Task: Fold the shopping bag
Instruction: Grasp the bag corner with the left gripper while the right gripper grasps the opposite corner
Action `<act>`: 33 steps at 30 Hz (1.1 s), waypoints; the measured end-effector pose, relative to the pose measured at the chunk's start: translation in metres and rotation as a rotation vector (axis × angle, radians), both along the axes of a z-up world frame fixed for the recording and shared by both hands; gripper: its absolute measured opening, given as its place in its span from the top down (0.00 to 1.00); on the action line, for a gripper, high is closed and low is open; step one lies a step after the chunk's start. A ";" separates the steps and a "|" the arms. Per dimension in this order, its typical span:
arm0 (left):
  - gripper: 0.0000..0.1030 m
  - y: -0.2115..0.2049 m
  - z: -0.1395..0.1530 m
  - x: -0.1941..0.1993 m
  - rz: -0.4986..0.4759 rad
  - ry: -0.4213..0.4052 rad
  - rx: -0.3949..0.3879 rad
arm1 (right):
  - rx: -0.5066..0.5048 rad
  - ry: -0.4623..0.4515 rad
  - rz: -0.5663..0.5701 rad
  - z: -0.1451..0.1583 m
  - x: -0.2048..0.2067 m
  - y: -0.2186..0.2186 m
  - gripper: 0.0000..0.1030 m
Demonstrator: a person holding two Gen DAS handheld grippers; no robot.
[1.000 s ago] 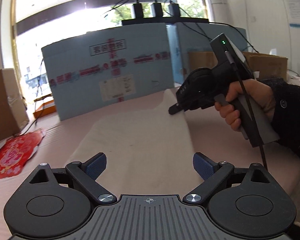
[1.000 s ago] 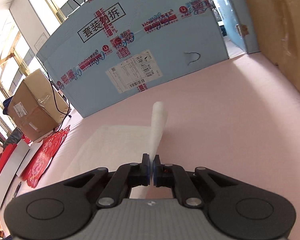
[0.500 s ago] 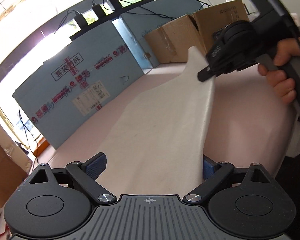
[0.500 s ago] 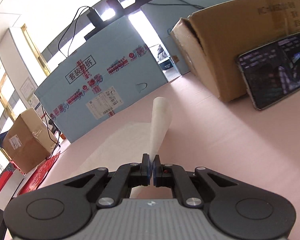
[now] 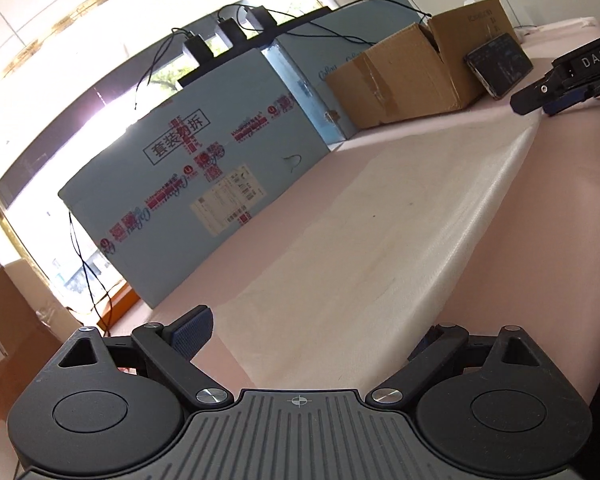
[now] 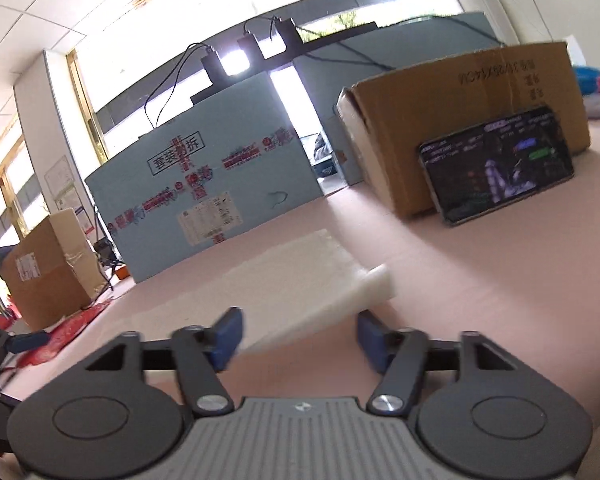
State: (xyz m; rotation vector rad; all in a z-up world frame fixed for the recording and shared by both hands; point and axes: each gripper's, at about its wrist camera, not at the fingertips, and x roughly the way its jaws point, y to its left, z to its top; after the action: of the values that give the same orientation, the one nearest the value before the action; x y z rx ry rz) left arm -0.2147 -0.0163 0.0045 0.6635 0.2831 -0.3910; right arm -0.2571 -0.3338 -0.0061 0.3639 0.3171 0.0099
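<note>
The white shopping bag lies flat on the pink table, folded over with a rounded fold edge along its right side. My left gripper is open, and the bag's near end lies between its fingers without being pressed. My right gripper has its jaws opening, blue pads wide apart and nothing pinched. The bag's folded corner rests just ahead of them. In the left wrist view the right gripper hovers just past the bag's far corner.
A large blue carton stands along the table's far side. A brown cardboard box sits at the back right with a lit phone leaning on it. Another brown box and red paper lie beyond the table's left end.
The right gripper carried the lifted bag edge over to the right, then opened and let it go. The bag now lies folded flat. The left gripper rolled and shifted slightly.
</note>
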 end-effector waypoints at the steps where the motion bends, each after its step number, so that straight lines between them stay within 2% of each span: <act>1: 0.07 0.005 0.000 -0.001 0.016 0.006 -0.025 | -0.034 -0.004 -0.002 0.001 -0.002 -0.005 0.10; 4: 0.07 0.015 -0.002 -0.004 0.045 0.006 -0.082 | -0.114 0.007 0.036 0.002 -0.001 -0.021 0.04; 7: 0.08 0.022 -0.003 -0.011 0.057 -0.019 -0.113 | -0.249 -0.001 0.111 0.003 -0.005 -0.024 0.02; 11: 0.08 0.025 -0.002 -0.026 -0.002 -0.053 -0.120 | -0.460 -0.010 0.233 0.004 -0.008 -0.019 0.01; 13: 0.10 0.021 -0.002 -0.029 -0.028 -0.041 -0.112 | -0.553 -0.010 0.293 0.005 -0.007 -0.016 0.01; 15: 0.24 0.017 -0.004 -0.029 -0.060 -0.012 -0.097 | -0.607 -0.005 0.358 0.006 -0.004 -0.010 0.01; 17: 0.48 0.015 -0.004 -0.026 -0.093 0.029 -0.107 | -0.668 -0.007 0.444 0.008 -0.001 -0.002 0.01; 20: 0.59 0.022 0.000 -0.014 -0.123 0.135 -0.179 | -0.750 -0.019 0.547 0.013 0.005 0.006 0.02; 22: 0.62 0.037 0.004 0.004 -0.136 0.264 -0.291 | -0.795 -0.012 0.636 0.020 0.012 0.011 0.06; 24: 0.62 0.053 0.005 0.023 -0.133 0.391 -0.413 | -0.761 0.047 0.756 0.029 0.027 0.010 0.15; 26: 0.62 0.068 0.005 0.038 -0.128 0.467 -0.507 | -0.689 0.124 0.879 0.037 0.045 0.009 0.40; 28: 0.62 0.080 0.003 0.049 -0.123 0.532 -0.596 | -0.572 0.244 0.975 0.040 0.069 0.005 0.47; 31: 0.62 0.090 -0.003 0.058 -0.128 0.580 -0.678 | -0.439 0.306 0.978 0.038 0.094 -0.011 0.56; 33: 0.62 0.094 -0.007 0.061 -0.123 0.595 -0.723 | -0.316 0.338 0.987 0.038 0.109 -0.027 0.58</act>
State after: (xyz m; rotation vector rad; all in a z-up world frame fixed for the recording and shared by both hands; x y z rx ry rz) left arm -0.1542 0.0782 -0.0027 -0.1638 0.6258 -0.7588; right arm -0.1483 -0.3607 0.0321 -0.1372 0.7971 0.8648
